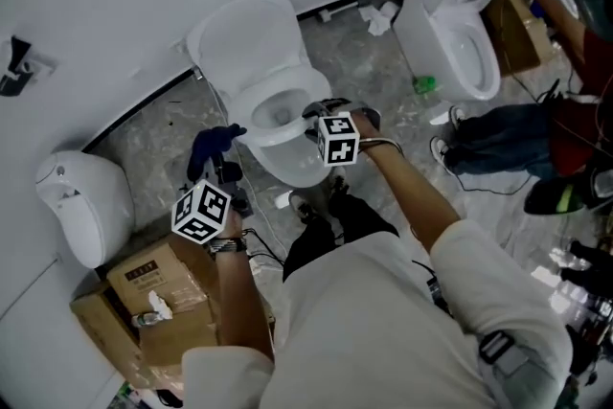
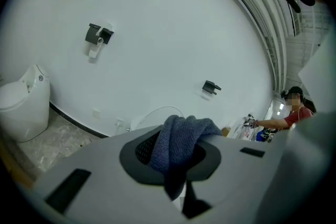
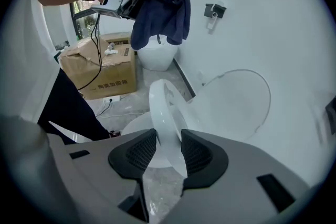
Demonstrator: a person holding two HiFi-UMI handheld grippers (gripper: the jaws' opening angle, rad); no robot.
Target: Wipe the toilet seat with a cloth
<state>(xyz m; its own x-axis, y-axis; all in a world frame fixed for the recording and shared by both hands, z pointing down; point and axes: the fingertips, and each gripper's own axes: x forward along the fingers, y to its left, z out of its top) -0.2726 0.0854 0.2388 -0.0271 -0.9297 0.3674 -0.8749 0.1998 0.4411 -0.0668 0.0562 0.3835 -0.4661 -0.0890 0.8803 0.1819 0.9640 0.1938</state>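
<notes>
Left gripper [image 2: 176,157] is clamped on the blue cloth [image 3: 160,13] — a thick fold is bunched between the pads and the rest hangs off the jaws. The cloth is in the air at the left side of the toilet [image 1: 287,158], near the bowl but apart from it, and it is not touching the seat.

Right gripper [image 3: 168,152] is at the toilet's right side, pointing steeply down. Its jaws are wide, with the rim of the white toilet seat [image 3: 160,107] between them. Both pads sit against the rim, so I read it as a grip on the seat. The seat looks tilted up off the bowl, part-way towards the lid [image 3: 236,107] — the lid stands upright against the wall.

A cardboard box [image 3: 105,65] is on the floor to the person's left, with a second toilet [image 1: 81,201] beside it by the wall. In the head view, at far right, another person [image 1: 575,43] is at a third toilet [image 1: 460,34].
</notes>
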